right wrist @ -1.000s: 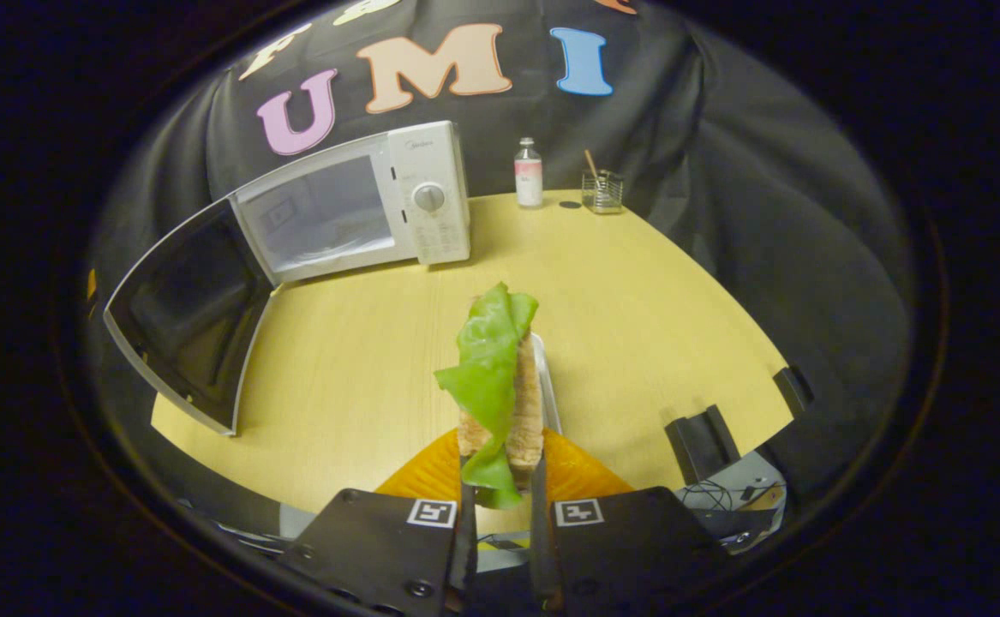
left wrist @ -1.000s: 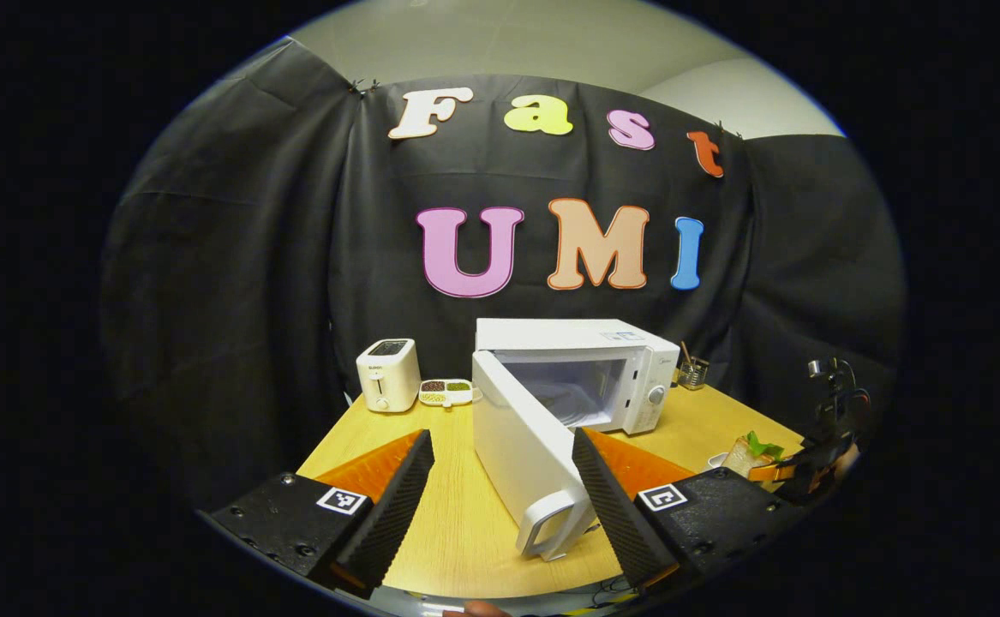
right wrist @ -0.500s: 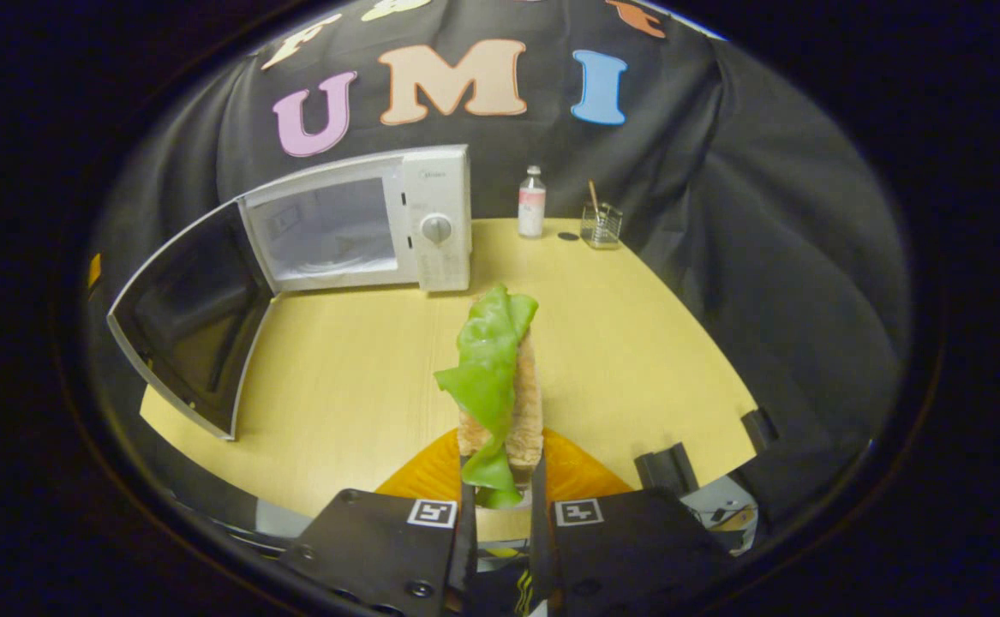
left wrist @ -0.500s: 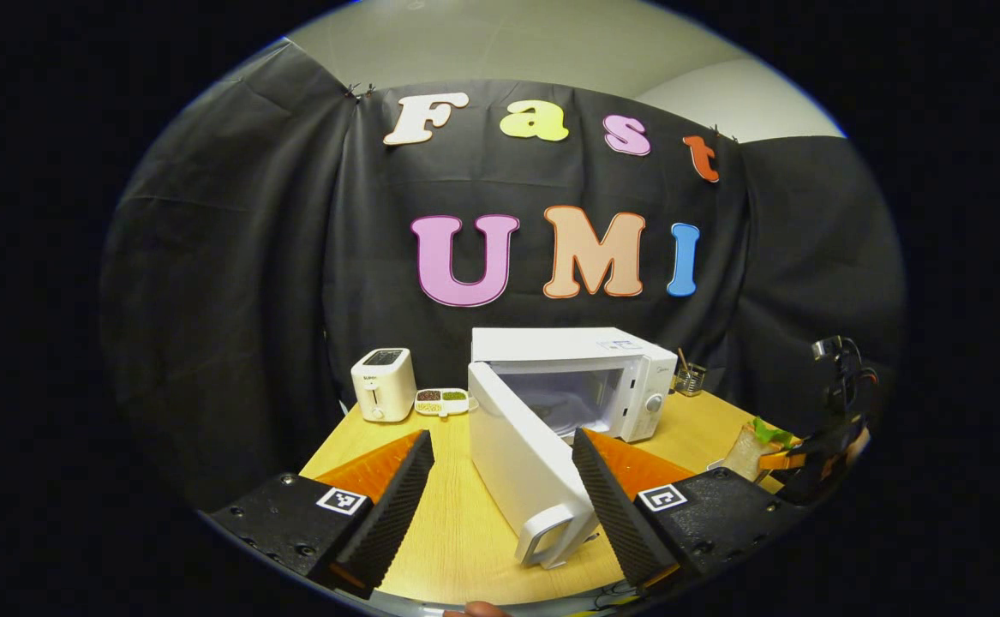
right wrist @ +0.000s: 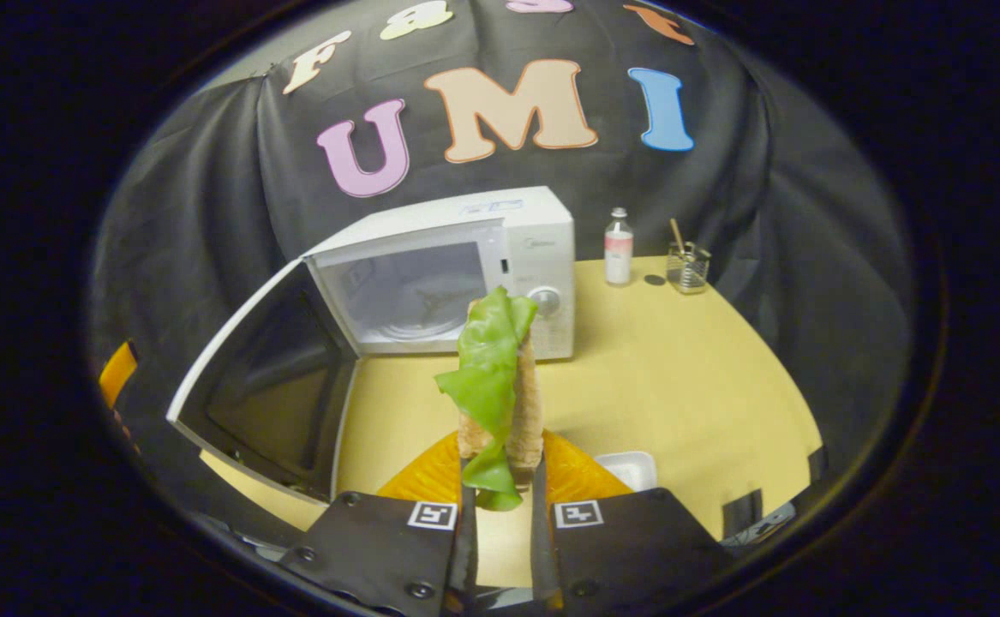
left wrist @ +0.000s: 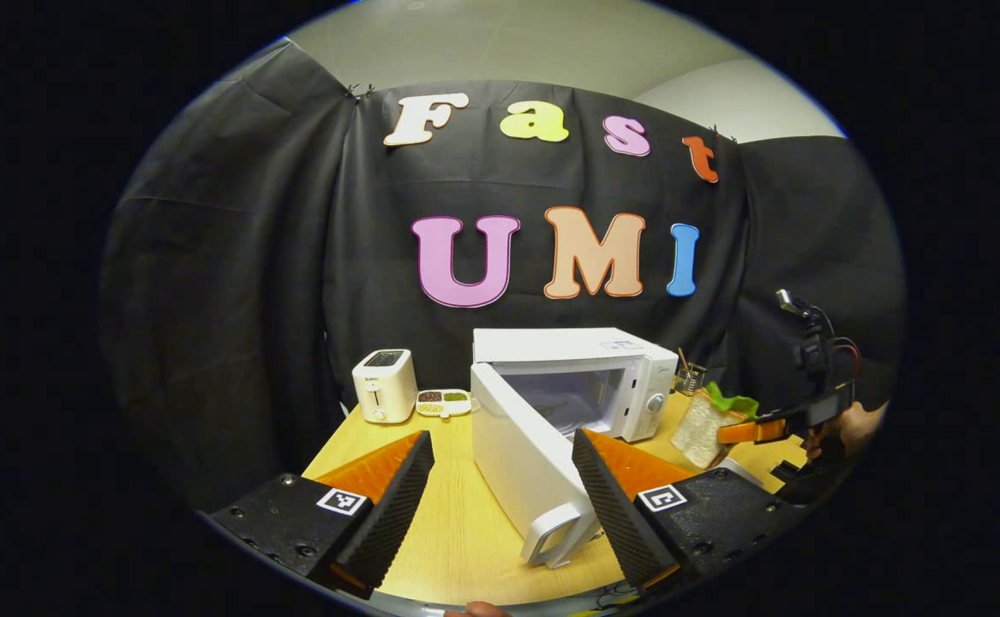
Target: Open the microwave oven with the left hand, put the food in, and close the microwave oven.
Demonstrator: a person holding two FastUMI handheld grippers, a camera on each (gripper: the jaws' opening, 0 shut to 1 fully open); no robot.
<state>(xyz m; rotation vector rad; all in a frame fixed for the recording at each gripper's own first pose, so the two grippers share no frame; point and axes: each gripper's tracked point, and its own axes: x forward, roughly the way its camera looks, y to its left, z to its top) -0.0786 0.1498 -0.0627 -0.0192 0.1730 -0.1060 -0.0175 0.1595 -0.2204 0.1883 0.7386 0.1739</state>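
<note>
The white microwave stands at the back of the wooden table, its door swung wide open toward me and its cavity showing. My left gripper is open and holds nothing; the door handle lies between its fingers, apart from both. My right gripper is shut on a sandwich of bread with a green lettuce leaf, held upright in the air before the cavity. In the left gripper view the sandwich hangs right of the microwave, above the table.
A white toaster and a small dish of snacks stand left of the microwave. A bottle and a glass cup stand to its right. A small white tray lies near the table's front edge, under the right gripper.
The right gripper has risen off the white tray with the sandwich and moved toward the microwave's opening. The left gripper has hardly moved and stays open.
</note>
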